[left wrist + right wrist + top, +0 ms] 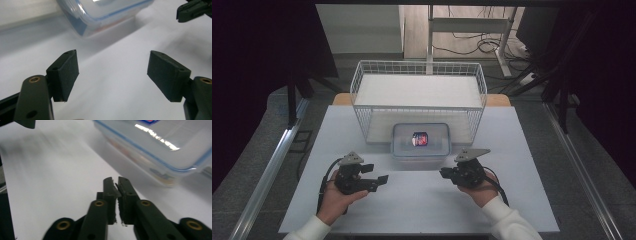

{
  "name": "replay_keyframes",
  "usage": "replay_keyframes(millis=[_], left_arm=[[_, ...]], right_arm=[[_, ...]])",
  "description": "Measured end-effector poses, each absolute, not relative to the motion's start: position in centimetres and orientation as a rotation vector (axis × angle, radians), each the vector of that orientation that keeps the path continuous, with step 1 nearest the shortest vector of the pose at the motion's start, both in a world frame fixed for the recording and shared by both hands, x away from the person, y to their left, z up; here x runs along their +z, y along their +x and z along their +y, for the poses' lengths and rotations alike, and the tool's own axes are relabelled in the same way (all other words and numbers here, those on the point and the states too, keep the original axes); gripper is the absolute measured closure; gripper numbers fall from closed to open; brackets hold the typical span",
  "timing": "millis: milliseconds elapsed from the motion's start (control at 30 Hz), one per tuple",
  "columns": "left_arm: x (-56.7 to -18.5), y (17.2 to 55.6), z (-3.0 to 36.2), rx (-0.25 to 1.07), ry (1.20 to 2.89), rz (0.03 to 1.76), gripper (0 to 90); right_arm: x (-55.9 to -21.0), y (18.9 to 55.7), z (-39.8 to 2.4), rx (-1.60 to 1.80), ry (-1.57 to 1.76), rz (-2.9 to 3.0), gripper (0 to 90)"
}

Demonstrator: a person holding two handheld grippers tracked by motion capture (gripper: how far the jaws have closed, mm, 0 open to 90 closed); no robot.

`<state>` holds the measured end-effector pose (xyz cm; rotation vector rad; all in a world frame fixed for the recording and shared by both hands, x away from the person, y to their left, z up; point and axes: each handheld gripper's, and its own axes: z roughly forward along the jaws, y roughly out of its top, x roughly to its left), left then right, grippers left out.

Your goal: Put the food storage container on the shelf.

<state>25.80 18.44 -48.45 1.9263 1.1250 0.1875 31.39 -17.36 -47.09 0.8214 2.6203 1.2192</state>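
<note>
A clear plastic container [421,141] with a blue-rimmed lid and a red and blue label lies on the white table [422,210], just in front of a wire basket. My left gripper [376,173] hovers near the container's front left corner, its jaws apart and nothing between them. The left gripper view has these jaws [112,72] wide open over bare table, with the container [100,12] ahead. My right gripper [444,173] is near the container's front right corner. Its jaws [117,185] are pressed together with nothing between them, the container [162,145] just beyond.
A white wire basket [419,64] stands behind the container at the table's far side. Metal rails run along the floor on both sides of the table. A desk frame and cables lie on the floor beyond.
</note>
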Motion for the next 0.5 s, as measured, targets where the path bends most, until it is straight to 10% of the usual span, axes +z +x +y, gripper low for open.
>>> replay_keyframes(millis=[500], left_arm=[[-49.1,23.3,18.2,0.208,1.977,1.119,25.1]], right_arm=[[-49.2,31.6,-11.8,1.068,0.711,2.698,88.8]])
